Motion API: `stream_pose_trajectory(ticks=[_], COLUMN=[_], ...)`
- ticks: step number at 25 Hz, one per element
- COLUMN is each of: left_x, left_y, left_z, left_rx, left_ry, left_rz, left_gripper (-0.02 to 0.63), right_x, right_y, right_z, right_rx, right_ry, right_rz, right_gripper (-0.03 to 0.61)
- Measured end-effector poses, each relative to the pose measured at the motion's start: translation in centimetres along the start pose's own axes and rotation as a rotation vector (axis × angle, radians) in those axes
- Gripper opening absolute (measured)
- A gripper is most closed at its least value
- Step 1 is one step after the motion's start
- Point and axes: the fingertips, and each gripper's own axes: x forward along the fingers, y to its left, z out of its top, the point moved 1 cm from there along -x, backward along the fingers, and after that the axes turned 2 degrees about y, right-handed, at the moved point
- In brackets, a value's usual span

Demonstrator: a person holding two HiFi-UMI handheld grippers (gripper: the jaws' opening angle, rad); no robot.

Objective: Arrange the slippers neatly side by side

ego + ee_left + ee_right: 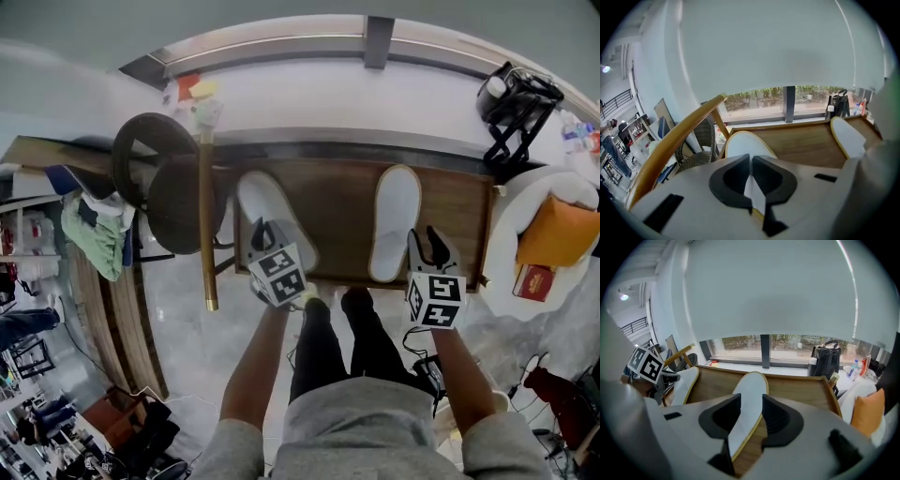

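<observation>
Two flat white slippers with thin yellow edging lay well apart on a brown wooden tabletop with a raised rim (342, 211), across the middle of the head view. The left-hand slipper (270, 214) sat left of centre, tilted, its heel toward the lower edge of the tabletop. The right-hand slipper (396, 220) lay right of centre, close to upright in the frame.

The left gripper (265, 236) was at the heel of the left-hand slipper (743, 143). In the left gripper view, the left gripper (751, 174) had its dark pads nearly together, pinching that slipper's white, yellow-edged rim.

The right gripper (431, 246) hung at the lower right corner of the tabletop. In its own view, the right gripper (747, 414) stood narrowly parted, the heel of the right-hand slipper (749, 392) passing between the pads without being pressed.

A dark wicker chair with a golden wooden arm (178, 202) stood at the left, and a black bag (516, 98) at the upper right.
</observation>
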Motion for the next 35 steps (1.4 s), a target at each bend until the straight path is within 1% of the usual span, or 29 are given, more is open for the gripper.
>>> stream_pose_trajectory(ticks=[7, 12, 14, 18, 24, 30, 35], left_x=[-1.1, -2.2, -2.6, -3.2, -4.0, -4.8, -4.6], left_y=[-1.4, -3.4, -4.4, -7.0, -10.5, -14.0, -15.9], left_z=[1.7, 2.7, 2.9, 2.7, 2.3, 1.9, 1.3], left_rx=[0.014, 0.065, 0.100, 0.197, 0.263, 0.373, 0.424], left_ry=[-0.048, -0.083, -0.095, -0.107, -0.120, -0.132, -0.131], left_rz=[-0.050, -0.098, -0.121, -0.179, -0.266, -0.321, -0.355], left_gripper=[0.028, 0.028, 0.028, 0.028, 0.028, 0.028, 0.028], right_x=[-0.2, -0.6, -0.7, -1.2, -2.0, -2.6, -2.8], right_y=[-0.3, -0.5, -0.6, -1.0, -1.5, -2.6, -3.3], right_z=[-0.2, -0.2, -0.2, -0.4, -1.0, -2.0, -2.6], right_rx=[0.007, 0.012, 0.015, 0.026, 0.047, 0.072, 0.088], right_ry=[-0.005, -0.011, -0.013, -0.019, -0.023, -0.016, -0.014], right_rz=[-0.011, -0.019, -0.021, -0.029, -0.052, -0.062, -0.076], right_gripper=[0.149, 0.149, 0.149, 0.147, 0.147, 0.146, 0.144])
